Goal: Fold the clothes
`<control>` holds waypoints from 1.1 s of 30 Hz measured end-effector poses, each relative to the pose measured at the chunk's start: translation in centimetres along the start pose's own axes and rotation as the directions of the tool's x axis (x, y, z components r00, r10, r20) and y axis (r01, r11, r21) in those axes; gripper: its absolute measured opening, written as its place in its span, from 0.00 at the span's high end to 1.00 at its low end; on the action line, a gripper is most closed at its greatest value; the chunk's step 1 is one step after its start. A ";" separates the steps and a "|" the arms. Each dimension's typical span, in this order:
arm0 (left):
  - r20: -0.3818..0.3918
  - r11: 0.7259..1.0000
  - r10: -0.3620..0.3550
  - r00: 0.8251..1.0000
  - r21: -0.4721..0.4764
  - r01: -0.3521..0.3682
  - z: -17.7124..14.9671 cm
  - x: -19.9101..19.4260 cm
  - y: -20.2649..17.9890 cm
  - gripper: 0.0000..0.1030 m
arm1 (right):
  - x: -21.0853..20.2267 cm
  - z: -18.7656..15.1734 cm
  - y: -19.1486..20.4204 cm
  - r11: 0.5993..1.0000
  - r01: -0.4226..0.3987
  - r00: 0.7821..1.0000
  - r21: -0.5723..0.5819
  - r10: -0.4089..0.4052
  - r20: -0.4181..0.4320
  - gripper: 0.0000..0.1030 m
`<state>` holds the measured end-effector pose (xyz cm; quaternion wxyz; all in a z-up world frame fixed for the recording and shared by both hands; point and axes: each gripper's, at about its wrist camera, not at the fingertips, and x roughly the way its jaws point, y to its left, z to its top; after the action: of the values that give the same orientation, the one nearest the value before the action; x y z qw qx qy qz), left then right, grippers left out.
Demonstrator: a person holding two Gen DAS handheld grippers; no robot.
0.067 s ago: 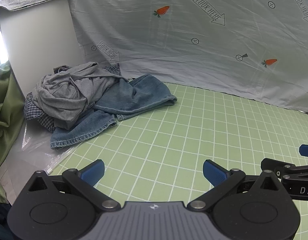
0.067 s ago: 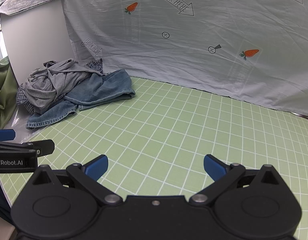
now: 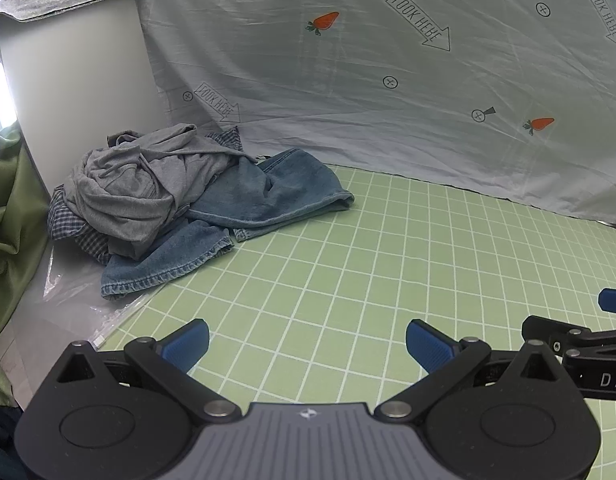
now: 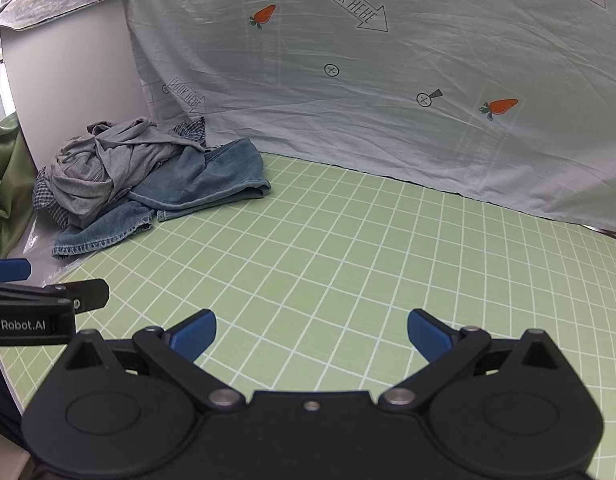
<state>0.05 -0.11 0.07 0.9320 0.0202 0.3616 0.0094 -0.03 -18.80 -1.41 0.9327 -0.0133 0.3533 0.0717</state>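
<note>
A pile of crumpled clothes lies at the far left of the green grid mat: a grey shirt on top, blue jeans spreading right and forward, a checked garment underneath. The same pile shows in the right wrist view, with the grey shirt and jeans. My left gripper is open and empty, low over the mat, well short of the pile. My right gripper is open and empty, to the right of the left one.
A pale printed sheet hangs behind the mat as a backdrop. A white bin draped with grey cloth stands behind the pile. Green fabric hangs at the far left. The right gripper's side shows in the left wrist view.
</note>
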 end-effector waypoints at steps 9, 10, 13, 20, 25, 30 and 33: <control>0.000 1.000 0.004 1.000 -0.001 -0.004 -0.2 0.0 0.2 0.00 | 0.1 -0.1 -0.1 1.000 -0.003 1.000 0.002 0.003 -0.002 0.00; 0.001 1.000 0.006 1.000 0.000 -0.006 -0.2 0.1 0.2 0.00 | 0.1 -0.1 -0.2 1.000 -0.003 1.000 0.001 0.003 -0.002 0.00; 0.000 1.000 0.010 1.000 0.004 -0.010 -0.1 0.0 0.0 0.00 | 0.1 0.0 -0.1 1.000 -0.001 1.000 0.001 0.001 -0.003 0.00; -0.002 1.000 0.013 1.000 0.007 -0.013 -0.3 -0.1 0.1 0.00 | 0.0 0.0 0.0 1.000 -0.004 1.000 0.000 0.004 -0.003 0.00; -0.005 1.000 0.012 1.000 0.007 -0.012 -0.3 0.0 0.3 0.00 | 0.0 -0.1 0.1 1.000 -0.005 1.000 -0.002 0.005 -0.003 0.00; -0.006 1.000 0.013 1.000 0.008 -0.013 -0.3 0.0 0.4 0.00 | -0.1 -0.1 0.2 1.000 -0.005 1.000 -0.004 0.005 -0.003 0.00; -0.006 1.000 0.014 1.000 0.008 -0.014 -0.3 0.1 0.4 0.00 | 0.0 0.0 0.2 1.000 -0.005 1.000 -0.004 0.005 -0.004 0.00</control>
<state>-0.10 0.35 -0.17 0.9307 0.0266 0.3646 0.0144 -0.12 -18.57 -1.41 0.9318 -0.0144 0.3549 0.0746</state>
